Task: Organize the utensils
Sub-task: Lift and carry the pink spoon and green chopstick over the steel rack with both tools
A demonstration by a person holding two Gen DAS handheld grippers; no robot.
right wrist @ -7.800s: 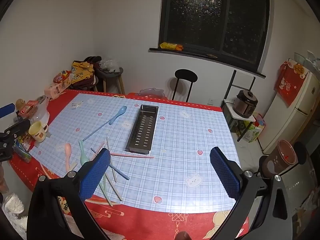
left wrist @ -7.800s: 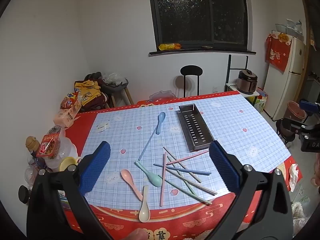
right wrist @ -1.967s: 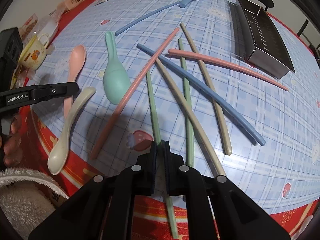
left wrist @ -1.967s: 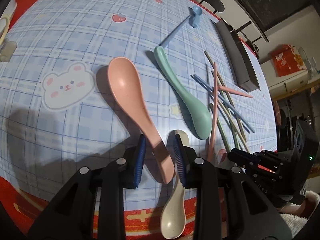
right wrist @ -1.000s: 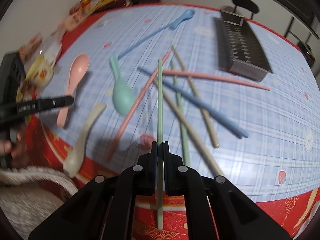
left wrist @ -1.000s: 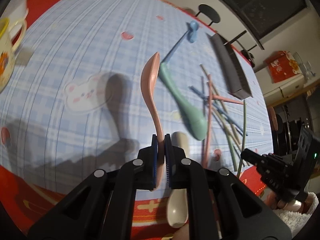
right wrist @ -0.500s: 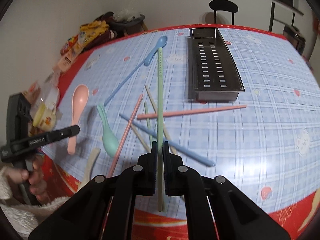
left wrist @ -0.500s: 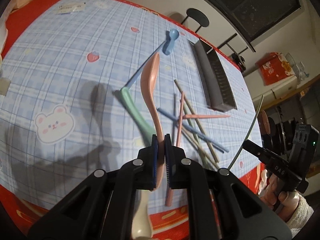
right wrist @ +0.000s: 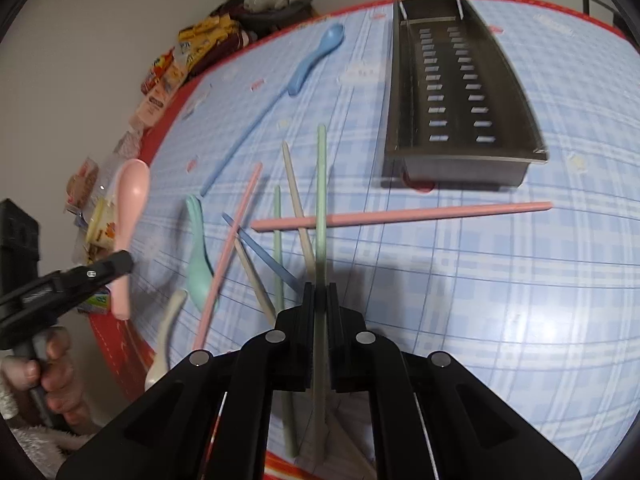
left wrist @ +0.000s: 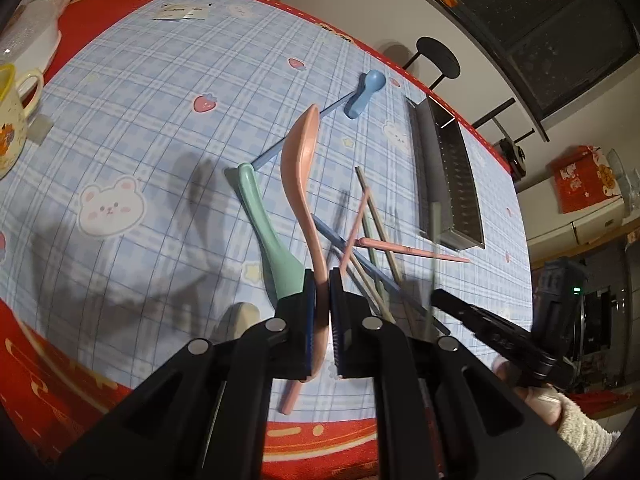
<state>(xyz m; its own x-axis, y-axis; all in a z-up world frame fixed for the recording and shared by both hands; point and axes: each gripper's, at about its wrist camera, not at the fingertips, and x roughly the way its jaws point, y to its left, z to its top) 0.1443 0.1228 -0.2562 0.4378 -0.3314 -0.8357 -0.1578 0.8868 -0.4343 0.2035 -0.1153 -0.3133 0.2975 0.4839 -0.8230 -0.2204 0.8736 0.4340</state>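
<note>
My left gripper (left wrist: pixel 322 280) is shut on the handle of a pink spoon (left wrist: pixel 299 168) and holds it above the table, bowl pointing away. My right gripper (right wrist: pixel 319 294) is shut on a green chopstick (right wrist: pixel 321 184) that points toward the metal utensil tray (right wrist: pixel 456 92). The tray also shows in the left wrist view (left wrist: pixel 452 184). On the cloth lie a green spoon (left wrist: pixel 266 228), a blue spoon (left wrist: pixel 364 92), a beige spoon (right wrist: pixel 166 344) and several loose chopsticks (right wrist: pixel 400 216). The left gripper with the pink spoon (right wrist: pixel 128 208) shows at the left of the right wrist view.
A yellow mug (left wrist: pixel 10 120) stands at the table's left edge. Snack packets (right wrist: pixel 176 64) lie beyond the far left corner. A black stool (left wrist: pixel 436 54) stands behind the table. The tablecloth's red border (left wrist: pixel 60 376) marks the near edge.
Both grippers have moved forward over the table toward the tray, each still holding its utensil. The green chopstick's tip is now closer to the tray's near end.
</note>
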